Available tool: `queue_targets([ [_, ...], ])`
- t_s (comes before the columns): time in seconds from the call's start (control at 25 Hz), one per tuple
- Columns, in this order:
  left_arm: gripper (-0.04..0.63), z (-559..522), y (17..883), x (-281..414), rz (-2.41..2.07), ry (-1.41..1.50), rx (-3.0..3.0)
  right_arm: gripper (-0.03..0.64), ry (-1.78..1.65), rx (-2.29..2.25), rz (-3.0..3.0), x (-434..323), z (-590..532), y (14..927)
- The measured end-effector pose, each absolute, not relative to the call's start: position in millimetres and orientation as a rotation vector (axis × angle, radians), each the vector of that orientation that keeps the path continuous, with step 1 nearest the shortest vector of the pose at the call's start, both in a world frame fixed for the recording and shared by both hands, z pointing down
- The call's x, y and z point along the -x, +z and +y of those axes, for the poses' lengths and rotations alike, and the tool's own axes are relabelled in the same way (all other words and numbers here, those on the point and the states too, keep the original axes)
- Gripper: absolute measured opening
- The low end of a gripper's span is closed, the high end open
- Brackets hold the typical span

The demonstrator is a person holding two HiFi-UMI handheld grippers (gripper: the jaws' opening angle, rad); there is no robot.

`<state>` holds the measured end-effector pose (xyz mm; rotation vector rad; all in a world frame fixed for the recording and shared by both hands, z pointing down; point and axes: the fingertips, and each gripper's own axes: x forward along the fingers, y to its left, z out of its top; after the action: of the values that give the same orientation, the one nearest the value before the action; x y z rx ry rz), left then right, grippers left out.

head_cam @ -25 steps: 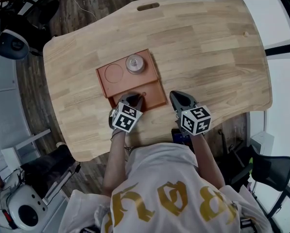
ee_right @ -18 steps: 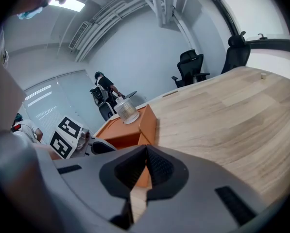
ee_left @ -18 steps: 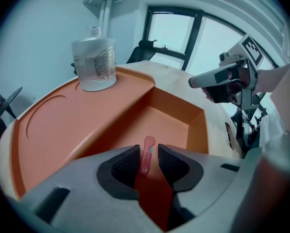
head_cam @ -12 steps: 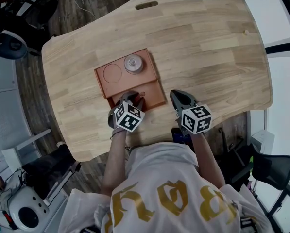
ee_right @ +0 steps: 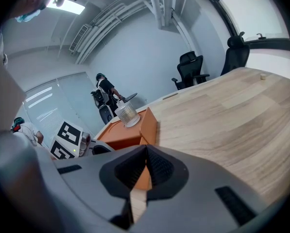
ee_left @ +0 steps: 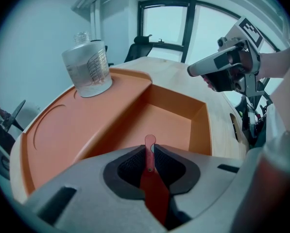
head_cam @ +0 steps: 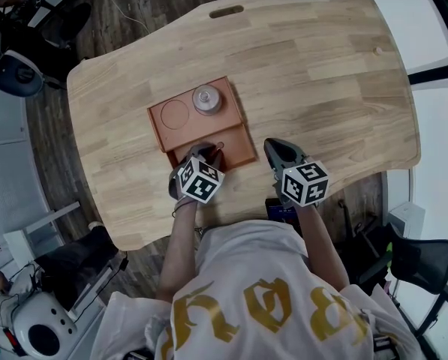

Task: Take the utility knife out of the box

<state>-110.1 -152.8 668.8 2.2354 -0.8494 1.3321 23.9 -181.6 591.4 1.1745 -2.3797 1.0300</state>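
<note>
An orange box [head_cam: 180, 136] lies on the wooden table, and its near compartment [ee_left: 170, 122] is an open tray. My left gripper [head_cam: 211, 154] hangs over that compartment's near edge, shut on the red utility knife [ee_left: 155, 191]. The knife's rounded tip [head_cam: 220, 145] pokes out past the jaws. In the left gripper view, my left gripper [ee_left: 151, 154] clamps the knife upright between its pads. My right gripper [head_cam: 277, 151] hovers over bare table to the right of the box. Its jaws [ee_right: 145, 152] are shut with nothing between them.
A clear glass bottle [head_cam: 207, 99] stands on the box's raised far part beside a round recess [head_cam: 175, 114]. The table's near edge runs just below both grippers. Office chairs [ee_right: 191, 68] and people stand beyond the table's far end.
The left gripper has edged slightly to the right, still holding the knife. The right gripper has hardly moved.
</note>
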Motion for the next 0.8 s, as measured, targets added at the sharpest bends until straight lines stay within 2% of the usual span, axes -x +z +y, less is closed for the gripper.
queue_targets([
  [0.4,0.058,-156,648,110,-0.917,1.245,-2.269,0.012,1.004,-1.178,-2.399,-21,-180,580],
  [0.8,0.058,-161,617,110,-1.02,0.894,-2.244,0.012,0.899,-1.182,-2.427,-17,-179,561],
])
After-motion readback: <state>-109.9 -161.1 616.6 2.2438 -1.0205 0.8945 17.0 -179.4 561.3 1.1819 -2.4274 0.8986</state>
